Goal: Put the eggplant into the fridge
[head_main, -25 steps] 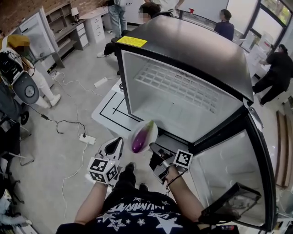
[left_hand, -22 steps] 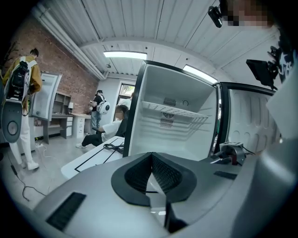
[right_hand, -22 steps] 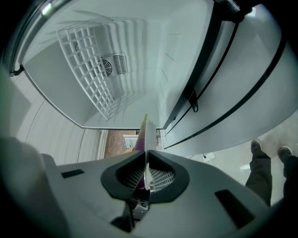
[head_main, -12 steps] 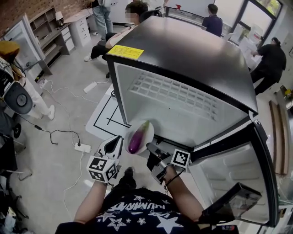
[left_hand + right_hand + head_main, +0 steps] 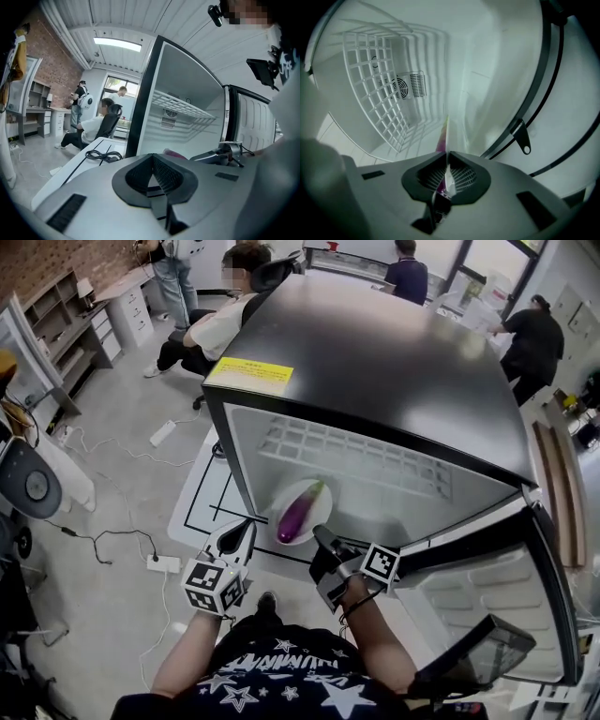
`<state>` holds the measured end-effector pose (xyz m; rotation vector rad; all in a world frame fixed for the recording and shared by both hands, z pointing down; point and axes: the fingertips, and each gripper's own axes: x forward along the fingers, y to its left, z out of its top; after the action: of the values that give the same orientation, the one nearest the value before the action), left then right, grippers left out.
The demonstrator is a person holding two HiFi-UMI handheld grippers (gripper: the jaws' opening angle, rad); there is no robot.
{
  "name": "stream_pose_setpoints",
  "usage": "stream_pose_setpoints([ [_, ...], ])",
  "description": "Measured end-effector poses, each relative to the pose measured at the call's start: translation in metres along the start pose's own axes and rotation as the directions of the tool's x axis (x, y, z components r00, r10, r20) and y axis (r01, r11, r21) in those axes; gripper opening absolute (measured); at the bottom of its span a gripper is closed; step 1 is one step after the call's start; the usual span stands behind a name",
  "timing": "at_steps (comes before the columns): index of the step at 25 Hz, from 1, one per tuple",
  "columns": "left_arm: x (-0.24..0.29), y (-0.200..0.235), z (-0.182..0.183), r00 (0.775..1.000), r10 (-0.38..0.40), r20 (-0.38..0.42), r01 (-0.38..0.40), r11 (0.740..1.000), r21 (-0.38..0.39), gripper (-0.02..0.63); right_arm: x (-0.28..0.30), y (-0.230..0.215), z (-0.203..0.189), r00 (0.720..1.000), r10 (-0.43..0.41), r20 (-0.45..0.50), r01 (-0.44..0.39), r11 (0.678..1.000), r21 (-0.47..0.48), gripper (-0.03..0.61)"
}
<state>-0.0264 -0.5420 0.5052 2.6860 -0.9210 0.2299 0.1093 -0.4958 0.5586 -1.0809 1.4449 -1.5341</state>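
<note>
A purple eggplant lies on a white plate at the mouth of the open fridge. My right gripper is shut on the plate's near rim. In the right gripper view the plate shows edge-on between the jaws of the right gripper, pointing into the white fridge interior. My left gripper hangs just left of the plate, shut and holding nothing. In the left gripper view the left gripper has its jaws together, and a bit of the eggplant peeks over it.
A wire shelf spans the upper fridge interior. The fridge door stands open at the right. A white board with black lines lies left of the fridge. Cables and a power strip lie on the floor. People sit and stand behind.
The right gripper has carried the plate with the eggplant forward and up to the fridge opening. The left gripper has stayed beside it.
</note>
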Motion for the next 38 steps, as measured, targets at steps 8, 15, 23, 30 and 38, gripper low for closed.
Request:
stream_pose_setpoints([
  [8, 0.021, 0.016, 0.005, 0.996, -0.084, -0.025, 0.084, 0.996, 0.008, 0.009, 0.011, -0.005, 0.029, 0.988, -0.034, 0.153, 0.033, 0.999, 0.010, 0.020],
  [15, 0.032, 0.021, 0.004, 0.989, -0.140, -0.038, 0.140, 0.990, 0.009, 0.009, 0.016, -0.019, 0.047, 0.966, -0.079, 0.245, 0.080, 0.997, 0.008, 0.020],
  [23, 0.037, 0.011, 0.001, 0.979, -0.197, -0.055, 0.198, 0.980, 0.011, 0.009, 0.019, -0.029, 0.059, 0.945, -0.116, 0.307, 0.117, 0.993, 0.013, 0.020],
  [30, 0.040, 0.004, -0.001, 0.972, -0.228, -0.061, 0.229, 0.973, 0.014, 0.009, 0.025, -0.034, 0.065, 0.935, -0.145, 0.324, 0.143, 0.989, 0.028, 0.020],
  [38, 0.040, -0.004, -0.006, 0.966, -0.250, -0.060, 0.252, 0.968, 0.019, 0.009, 0.025, -0.048, 0.066, 0.921, -0.211, 0.327, 0.205, 0.977, 0.053, 0.020],
])
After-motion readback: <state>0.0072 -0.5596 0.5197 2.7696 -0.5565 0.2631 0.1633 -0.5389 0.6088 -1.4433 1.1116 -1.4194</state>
